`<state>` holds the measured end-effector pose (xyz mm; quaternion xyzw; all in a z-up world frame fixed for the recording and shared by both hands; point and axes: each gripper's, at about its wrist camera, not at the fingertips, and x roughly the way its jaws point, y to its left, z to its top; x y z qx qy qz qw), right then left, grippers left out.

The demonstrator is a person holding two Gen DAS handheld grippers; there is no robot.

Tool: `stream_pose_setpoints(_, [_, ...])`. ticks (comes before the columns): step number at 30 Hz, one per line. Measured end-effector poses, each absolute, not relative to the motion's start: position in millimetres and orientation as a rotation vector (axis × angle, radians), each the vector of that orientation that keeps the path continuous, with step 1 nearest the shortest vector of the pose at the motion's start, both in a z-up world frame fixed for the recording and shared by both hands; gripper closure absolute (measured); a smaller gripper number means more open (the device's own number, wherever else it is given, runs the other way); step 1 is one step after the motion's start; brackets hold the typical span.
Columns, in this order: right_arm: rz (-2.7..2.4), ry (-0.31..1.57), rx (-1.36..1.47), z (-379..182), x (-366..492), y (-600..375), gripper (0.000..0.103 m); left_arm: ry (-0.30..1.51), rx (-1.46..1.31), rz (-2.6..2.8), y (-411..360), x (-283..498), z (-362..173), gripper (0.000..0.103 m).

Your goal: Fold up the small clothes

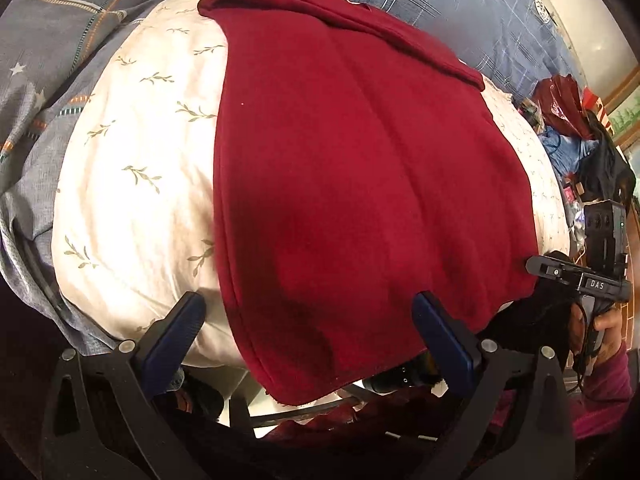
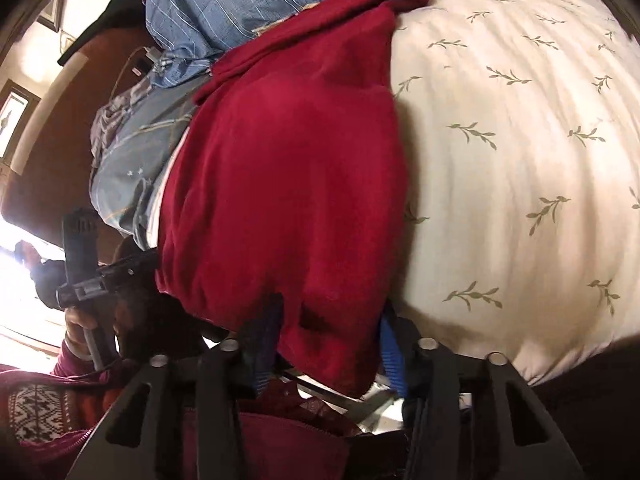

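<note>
The red garment (image 1: 352, 168) could slip off our half-closed right gripper (image 2: 328, 336), pads astride its hem; left gripper (image 1: 308, 332) gapes.

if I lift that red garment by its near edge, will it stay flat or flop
Probably flop: the red garment drapes limply over the pillow's curve. Its thick, fleecy look suggests some weight, so the middle likely sags. Its fuzzy surface should resist slipping.
</note>
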<state>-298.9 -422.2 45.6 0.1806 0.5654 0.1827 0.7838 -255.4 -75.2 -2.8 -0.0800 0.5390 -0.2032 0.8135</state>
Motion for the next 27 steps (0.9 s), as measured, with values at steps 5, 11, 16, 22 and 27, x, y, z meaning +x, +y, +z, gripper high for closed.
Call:
stream_pose_setpoints(5, [0.404, 1.196, 0.419, 44, -300, -415, 0.071, 1.122, -0.140, -0.401, -71, -258, 0, 0.033])
stream_pose_setpoints(11, [0.456, 1.181, 0.409, 50, -293, -410, 0.091, 1.145, -0.173, -0.424, -58, -257, -4, 0.098])
stream_pose_setpoints(16, [0.519, 1.101, 0.428, 76, -287, -407, 0.093, 1.133, -0.222, -0.469, -51, -253, 9, 0.099])
stream_pose_setpoints(22, [0.546, 0.972, 0.486, 108, -267, -417, 0.093, 1.009, -0.313, -0.498, -28, -233, 50, 0.099])
stream_pose_setpoints(27, [0.513, 0.863, 0.521, 128, -227, -422, 0.093, 0.885, -0.363, -0.498, -21, -191, 86, 0.099])
